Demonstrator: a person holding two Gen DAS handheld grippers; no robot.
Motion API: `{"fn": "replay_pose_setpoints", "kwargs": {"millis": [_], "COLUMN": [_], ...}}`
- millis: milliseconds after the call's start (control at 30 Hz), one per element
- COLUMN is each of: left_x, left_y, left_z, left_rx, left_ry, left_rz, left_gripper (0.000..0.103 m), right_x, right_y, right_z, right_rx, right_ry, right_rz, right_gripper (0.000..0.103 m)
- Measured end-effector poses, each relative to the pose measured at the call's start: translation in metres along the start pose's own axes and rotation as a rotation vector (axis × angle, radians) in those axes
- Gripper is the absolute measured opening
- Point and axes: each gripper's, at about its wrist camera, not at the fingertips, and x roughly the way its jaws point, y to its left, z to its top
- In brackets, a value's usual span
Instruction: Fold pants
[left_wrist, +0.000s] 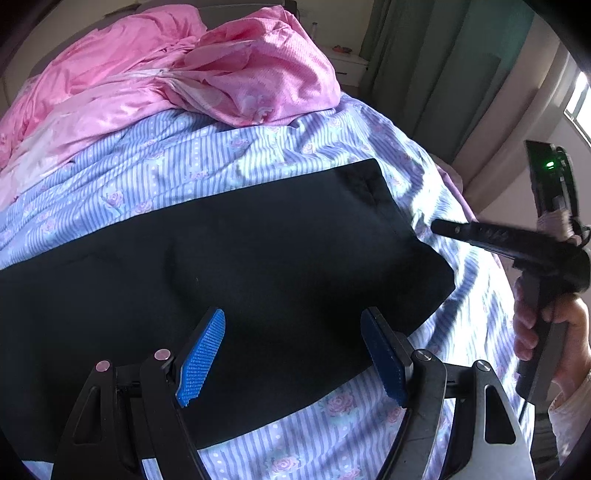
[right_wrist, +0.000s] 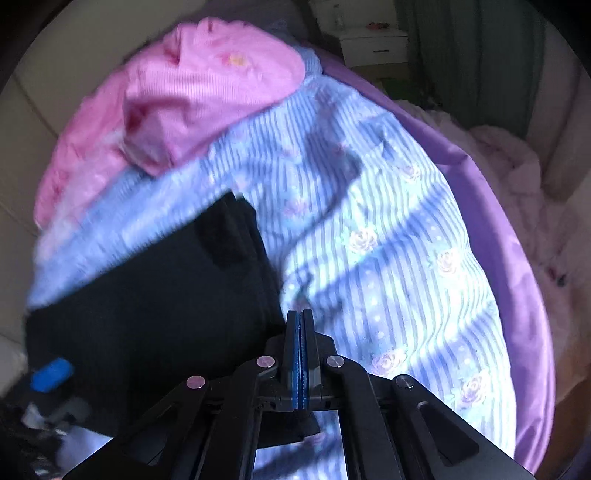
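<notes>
No readable brand, label or writing anywhere. Black pants (left_wrist: 229, 266) lie flat on the bed, on the blue striped floral sheet (left_wrist: 207, 155); long axis runs approx. lower-left to upper-right in the left wrist view, one end towards the bed's right edge. Pink quilt (left_wrist: 177, 70) bunched behind, apart from pants. Left hand-held gripper (left_wrist: 291, 354) hangs over the pants' near edge, jaws spread wide, nothing between. Right hand-held gripper (right_wrist: 300, 354) clenched, blue pads together, no cloth visibly caught; sits just beside the pants' edge.
</notes>
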Motion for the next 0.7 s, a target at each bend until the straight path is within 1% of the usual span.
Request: {"fn": "replay_pose_setpoints", "kwargs": {"millis": [33, 67, 100, 167, 300, 333, 400, 467, 567, 600, 633, 667, 700], "left_x": [0.0, 0.001, 0.002, 0.004, 0.005, 0.006, 0.008, 0.008, 0.007, 0.005, 0.003, 0.0, -0.003], "left_y": [0.0, -0.001, -0.002, -0.004, -0.008, -0.009, -0.009, -0.01, -0.011, -0.012, -0.012, -0.014, -0.016], "left_z": [-0.001, -0.001, -0.002, -0.002, -0.004, -0.004, -0.006, -0.008, -0.011, -0.012, -0.013, -0.014, -0.014], "left_rx": [-0.008, -0.012, -0.014, -0.01, 0.003, 0.004, 0.004, -0.001, -0.016, -0.023, -0.028, -0.029, -0.028], "left_ry": [0.001, 0.002, 0.006, 0.013, 0.014, 0.015, 0.022, 0.029, 0.037, 0.04, 0.043, 0.043, 0.04], "left_rz": [-0.002, -0.003, 0.0, 0.008, 0.013, 0.014, 0.017, 0.016, 0.014, 0.009, 0.003, -0.003, -0.007], "left_gripper": [0.075, 0.075, 0.075, 0.075, 0.075, 0.075, 0.075, 0.075, 0.075, 0.075, 0.075, 0.075, 0.075], "right_x": [-0.003, -0.003, -0.002, 0.009, 0.031, 0.036, 0.046, 0.053, 0.054, 0.052, 0.046, 0.036, 0.025], "right_y": [0.0, 0.001, 0.003, 0.008, 0.009, 0.011, 0.011, 0.008, 0.001, -0.001, -0.002, -0.004, -0.006], "right_z": [0.001, 0.001, 0.0, -0.003, -0.012, -0.015, -0.02, -0.021, -0.019, -0.018, -0.018, -0.017, -0.016], "right_rx": [0.02, 0.024, 0.012, -0.025, 0.0, -0.003, -0.019, 0.011, 0.07, 0.091, 0.11, 0.127, 0.139], "right_ry": [0.001, -0.003, -0.005, 0.029, 0.112, 0.122, 0.135, 0.141, 0.147, 0.153, 0.151, 0.138, 0.119], "right_rz": [0.048, 0.079, 0.074, 0.033, 0.093, 0.096, 0.073, 0.073, 0.026, 0.032, 0.032, 0.033, 0.046], "right_gripper": [0.027, 0.053, 0.06, 0.059, 0.06, 0.06, 0.06, 0.057, 0.034, 0.026, 0.015, 0.008, 0.007]}}
